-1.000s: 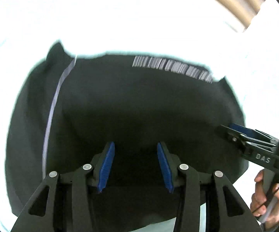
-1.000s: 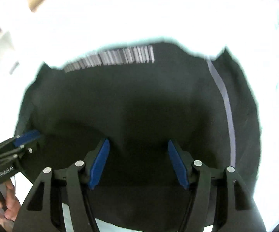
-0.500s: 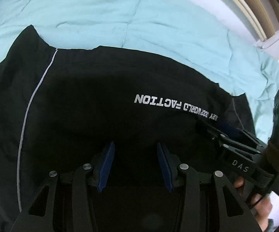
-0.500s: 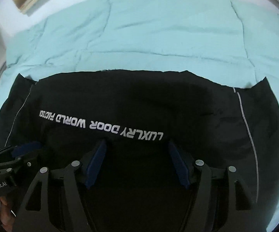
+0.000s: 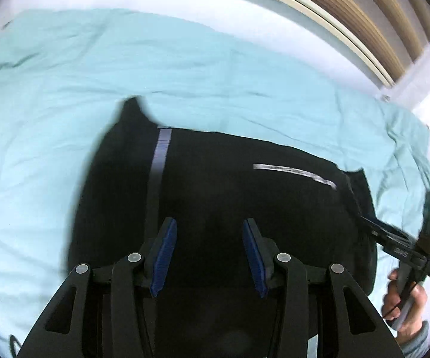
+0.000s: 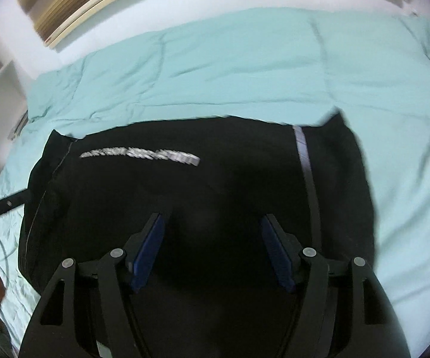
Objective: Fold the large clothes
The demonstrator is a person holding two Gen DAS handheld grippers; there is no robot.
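- Left claw [image 5: 209,253] gaped wide, blue pads [image 5: 164,256] apart, holding nothing.
- Right claw [image 6: 212,250] also spread wide.
- Black garment [image 5: 244,208] with blurred white lettering [image 6: 140,155] lay under and ahead of both claws on teal bedding [image 5: 185,68].

Bare teal bedcover [image 6: 244,68] beyond black garment [image 6: 215,179], headboard [image 5: 349,15] apparently far

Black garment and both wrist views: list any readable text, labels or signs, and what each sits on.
None can be read in these frames.
White print line on the black garment, right wrist view: motion-blurred, illegible.
Same print, left wrist view: a smeared streak, illegible.
Marking on the right gripper body: too small and blurred.
Teal bedcover: no text.
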